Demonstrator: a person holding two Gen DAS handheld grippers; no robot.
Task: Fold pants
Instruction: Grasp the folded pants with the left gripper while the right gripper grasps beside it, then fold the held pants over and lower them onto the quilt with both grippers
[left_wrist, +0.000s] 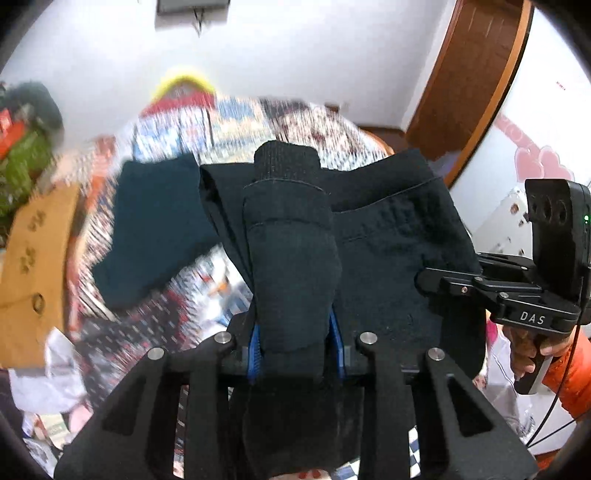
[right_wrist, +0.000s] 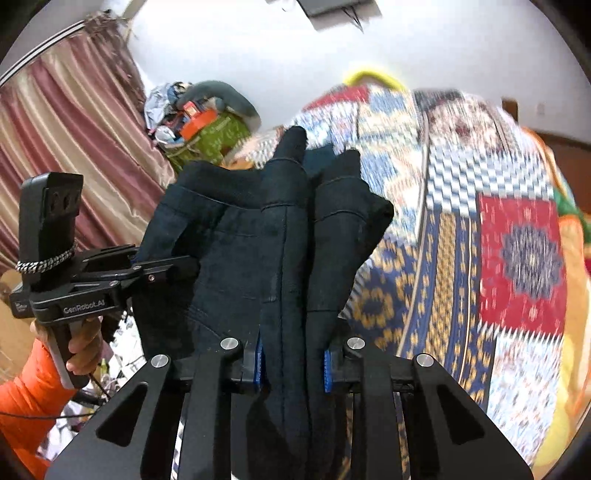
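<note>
Above the bed: dark pants (left_wrist: 369, 236) are held bunched in the air, over the patchwork quilt (right_wrist: 517, 229).
Left gripper (left_wrist: 295, 332): clenched on a thick fold of pants.
Right gripper (right_wrist: 291, 354): clenched on another bunched fold.
Progress: judged midway; fabric is gathered, not yet laid flat.
Count: two grippers, one pants, one dark garment (left_wrist: 155, 229) lying far left.

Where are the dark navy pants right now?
The dark navy pants hang bunched between the left gripper and right gripper, above the patchwork quilt.
</note>
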